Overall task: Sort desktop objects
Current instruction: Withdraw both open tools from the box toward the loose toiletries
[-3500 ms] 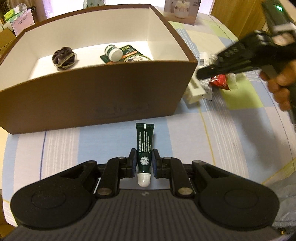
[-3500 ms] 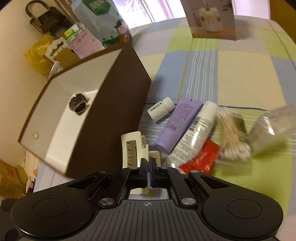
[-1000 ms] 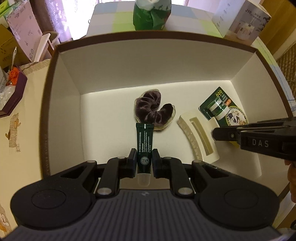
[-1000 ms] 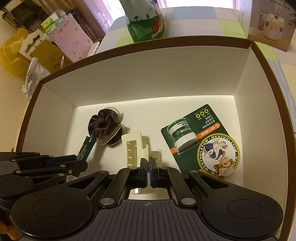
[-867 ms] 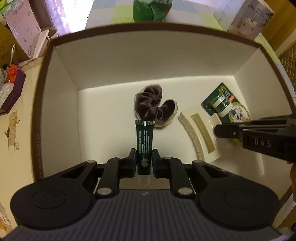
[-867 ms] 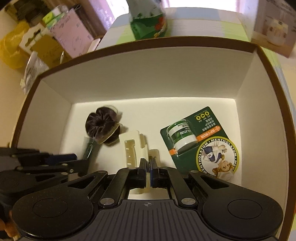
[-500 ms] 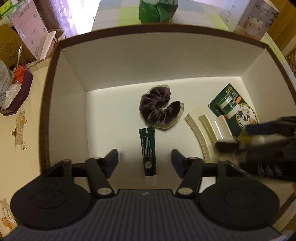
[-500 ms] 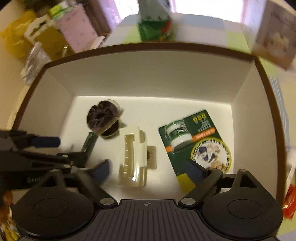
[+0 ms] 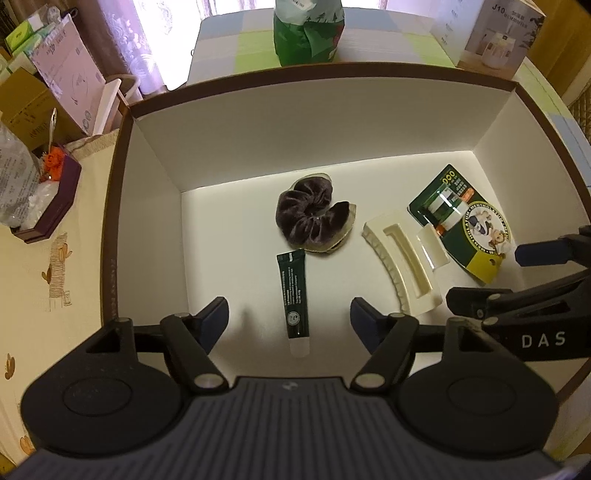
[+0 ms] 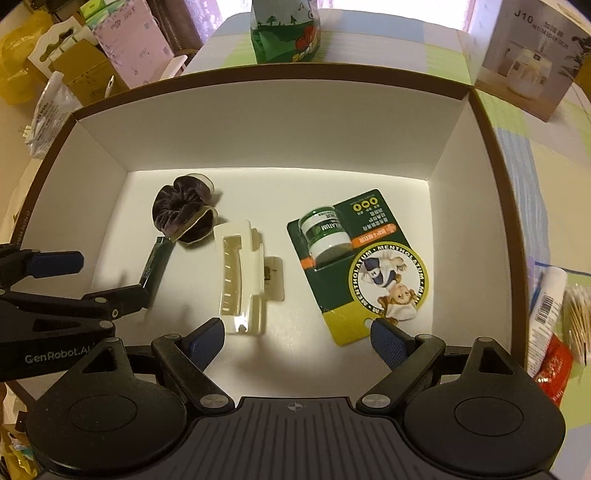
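Note:
A brown box with white inside (image 9: pixel 332 122) (image 10: pixel 280 122) holds a dark velvet scrunchie (image 9: pixel 310 214) (image 10: pixel 183 212), a dark green tube (image 9: pixel 293 299) (image 10: pixel 155 266), a cream hair claw clip (image 9: pixel 402 266) (image 10: pixel 240 280) and a green Mentholatum blister card (image 9: pixel 465 225) (image 10: pixel 362 266). My left gripper (image 9: pixel 288 321) is open and empty above the tube. My right gripper (image 10: pixel 297 338) is open and empty above the clip and card. Each gripper shows at the edge of the other's view.
A green bag (image 9: pixel 308 33) and a humidifier carton (image 9: pixel 491 37) stand behind the box on the checked cloth. Right of the box lie a white tube (image 10: pixel 548 302), cotton swabs (image 10: pixel 576 317) and a red packet (image 10: pixel 554 369). Boxes and a bag clutter the left side (image 9: pixel 37 155).
Both grippers opened over the box. The green tube dropped from the left one and the cream clip from the right one; both now lie on the box floor.

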